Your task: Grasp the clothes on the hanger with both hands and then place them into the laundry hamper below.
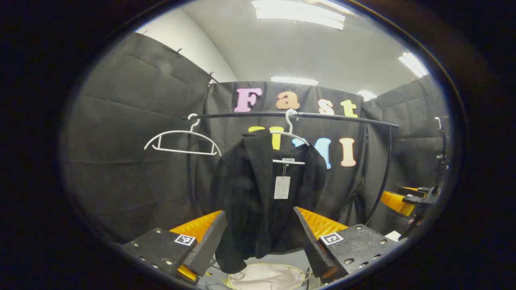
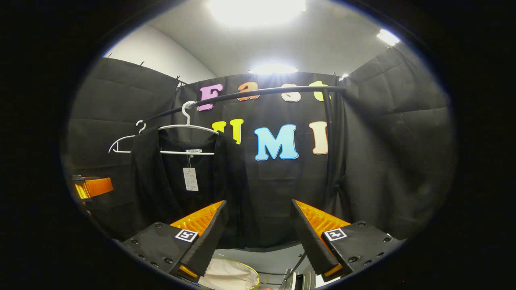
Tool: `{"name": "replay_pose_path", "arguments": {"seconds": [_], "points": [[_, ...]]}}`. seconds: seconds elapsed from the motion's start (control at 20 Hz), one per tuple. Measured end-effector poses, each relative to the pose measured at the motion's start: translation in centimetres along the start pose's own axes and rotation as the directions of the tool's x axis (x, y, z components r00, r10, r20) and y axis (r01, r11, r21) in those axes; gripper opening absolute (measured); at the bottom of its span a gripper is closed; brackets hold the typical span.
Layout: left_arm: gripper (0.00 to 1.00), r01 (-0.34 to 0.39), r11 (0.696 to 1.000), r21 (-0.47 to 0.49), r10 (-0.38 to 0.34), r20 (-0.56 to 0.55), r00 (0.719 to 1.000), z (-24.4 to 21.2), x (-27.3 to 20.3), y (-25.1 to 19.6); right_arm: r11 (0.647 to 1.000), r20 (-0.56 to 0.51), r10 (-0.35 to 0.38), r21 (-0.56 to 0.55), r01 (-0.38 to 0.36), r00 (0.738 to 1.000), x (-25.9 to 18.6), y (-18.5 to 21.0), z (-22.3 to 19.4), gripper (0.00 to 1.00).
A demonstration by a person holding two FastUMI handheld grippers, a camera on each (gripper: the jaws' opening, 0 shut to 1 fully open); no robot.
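In the left gripper view, the left gripper [image 1: 258, 237] has its fingers spread apart with nothing between them. Straight ahead and somewhat above it, a black ribbed-knit garment [image 1: 258, 193] with a white paper tag hangs from a thin white wire hanger [image 1: 291, 137] on a black metal rail [image 1: 334, 118]. An empty white hanger [image 1: 181, 141] hangs up and to the left. Below the fingertips lies the pale laundry hamper with a yellow rim [image 1: 266, 276].

In the right gripper view, the right gripper [image 2: 258, 237] is likewise spread and empty. The garment [image 2: 161, 189] hangs ahead and to its left, with the hamper [image 2: 229, 276] low between its fingers.

The knit looks soft, light and limp; it should bunch easily. Pinching each shoulder near the hanger ends seems wisest.
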State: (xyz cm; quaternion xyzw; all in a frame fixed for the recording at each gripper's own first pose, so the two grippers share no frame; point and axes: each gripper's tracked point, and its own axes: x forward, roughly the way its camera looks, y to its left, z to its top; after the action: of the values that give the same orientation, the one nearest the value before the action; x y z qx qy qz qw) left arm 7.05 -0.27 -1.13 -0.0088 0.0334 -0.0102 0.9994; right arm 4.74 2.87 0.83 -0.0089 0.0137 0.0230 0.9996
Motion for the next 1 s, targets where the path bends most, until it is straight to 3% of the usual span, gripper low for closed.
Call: {"name": "replay_pose_path", "arguments": {"seconds": [0.1, 0.55, 1.0], "points": [[0.96, -0.015, 1.000, 0.006, 0.015, -0.013, 1.000, 0.0, 1.2, -0.5, 1.000, 0.001, 0.028, 0.012, -0.028, 1.000, 1.9, 0.3, -0.1, 0.98], [0.96, -0.150, 0.989, 0.014, 0.151, -0.027, 0.988, 1.8, 8.2, -2.0, 0.979, -0.003, 0.185, 0.091, -0.184, 0.983, 13.1, 3.6, 0.4, 0.98], [0.96, -0.328, 0.945, -0.011, 0.328, -0.001, 0.945, 3.2, 15.7, -1.2, 0.950, -0.033, 0.297, 0.113, -0.292, 0.954, 21.4, 7.1, -0.5, 0.98]]}}
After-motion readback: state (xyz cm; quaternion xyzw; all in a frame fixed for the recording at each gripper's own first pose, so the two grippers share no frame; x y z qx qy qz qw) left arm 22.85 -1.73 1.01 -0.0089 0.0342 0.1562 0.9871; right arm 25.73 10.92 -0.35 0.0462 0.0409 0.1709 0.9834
